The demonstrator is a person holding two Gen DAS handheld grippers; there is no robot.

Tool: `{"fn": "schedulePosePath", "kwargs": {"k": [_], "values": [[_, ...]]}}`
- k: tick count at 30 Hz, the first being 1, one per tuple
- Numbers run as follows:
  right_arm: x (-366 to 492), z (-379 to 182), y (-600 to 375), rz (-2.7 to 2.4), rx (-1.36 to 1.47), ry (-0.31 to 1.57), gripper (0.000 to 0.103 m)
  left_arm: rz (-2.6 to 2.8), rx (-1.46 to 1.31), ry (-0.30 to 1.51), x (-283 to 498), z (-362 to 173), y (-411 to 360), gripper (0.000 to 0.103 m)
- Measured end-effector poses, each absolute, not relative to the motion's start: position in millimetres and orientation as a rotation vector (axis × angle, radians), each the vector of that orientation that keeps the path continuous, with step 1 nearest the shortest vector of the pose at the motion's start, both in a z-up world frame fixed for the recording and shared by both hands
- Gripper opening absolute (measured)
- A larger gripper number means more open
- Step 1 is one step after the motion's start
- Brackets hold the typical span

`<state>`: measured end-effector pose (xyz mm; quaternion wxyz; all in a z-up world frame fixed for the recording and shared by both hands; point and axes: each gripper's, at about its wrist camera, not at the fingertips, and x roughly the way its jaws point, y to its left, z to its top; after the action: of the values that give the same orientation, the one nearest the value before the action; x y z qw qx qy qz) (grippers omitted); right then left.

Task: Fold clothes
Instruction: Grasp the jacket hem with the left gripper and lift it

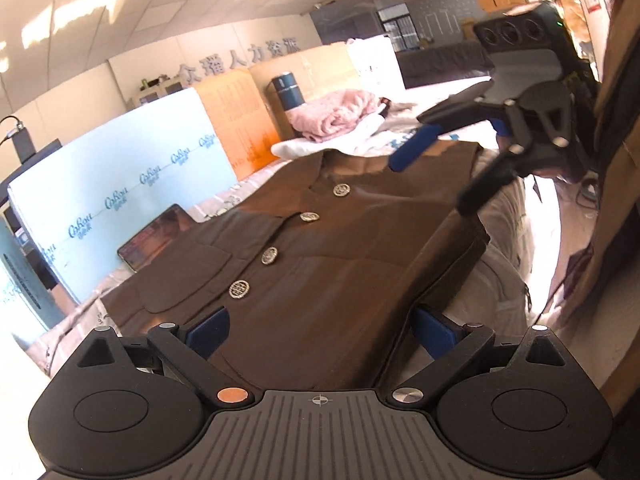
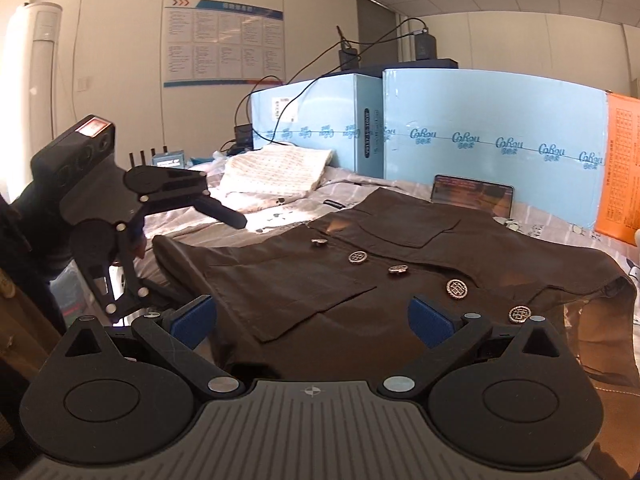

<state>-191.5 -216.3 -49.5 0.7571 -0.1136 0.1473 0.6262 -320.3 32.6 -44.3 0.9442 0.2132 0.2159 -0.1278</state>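
A brown buttoned jacket (image 1: 320,248) lies flat, front up, on the bed; it also shows in the right wrist view (image 2: 400,280), with metal buttons (image 1: 269,255) down its front. My left gripper (image 1: 320,326) is open just above the jacket's hem. My right gripper (image 2: 310,320) is open over the jacket's near side edge. In the left wrist view the right gripper (image 1: 436,172) hangs open above the jacket's far right shoulder. In the right wrist view the left gripper (image 2: 192,248) is at the left, open over the hem.
A pink folded garment (image 1: 336,114) and white clothes lie beyond the collar, by a dark flask (image 1: 287,91). A phone (image 1: 156,236) lies beside the jacket. Light blue boxes (image 2: 480,128) and an orange carton (image 2: 622,168) wall the bed's far side. A cream cloth (image 2: 276,172) lies at the back.
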Motion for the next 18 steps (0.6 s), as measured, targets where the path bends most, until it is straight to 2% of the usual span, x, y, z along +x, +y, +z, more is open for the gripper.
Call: {"fn": "schedulePosePath", "kwargs": {"k": [6, 9, 10, 11, 12, 14, 17, 18], "values": [[-208, -60, -196, 1.388, -0.414, 0.291, 0.103, -0.267, 0.352, 0.424, -314, -37, 44, 0.099], [-211, -66, -184, 1.390, -0.464, 0.288, 0.099, -0.275, 0.282, 0.429, -314, -37, 54, 0.099], [-208, -68, -180, 1.397, -0.465, 0.288, 0.092, -0.276, 0.267, 0.428, -315, -37, 56, 0.099], [-206, -69, -176, 1.405, -0.466, 0.285, 0.080, -0.277, 0.254, 0.427, -316, -37, 59, 0.099], [-206, -69, -173, 1.419, -0.468, 0.277, 0.075, -0.277, 0.253, 0.422, -319, -37, 61, 0.099], [-202, -66, -172, 1.442, -0.446, 0.266, 0.053, -0.285, 0.255, 0.410, -325, -36, 65, 0.099], [-191, -58, -170, 1.441, -0.372, 0.254, 0.029, -0.309, 0.262, 0.393, -334, -34, 72, 0.099], [-187, -56, -170, 1.434, -0.346, 0.254, 0.026, -0.305, 0.270, 0.391, -336, -34, 74, 0.099]]}}
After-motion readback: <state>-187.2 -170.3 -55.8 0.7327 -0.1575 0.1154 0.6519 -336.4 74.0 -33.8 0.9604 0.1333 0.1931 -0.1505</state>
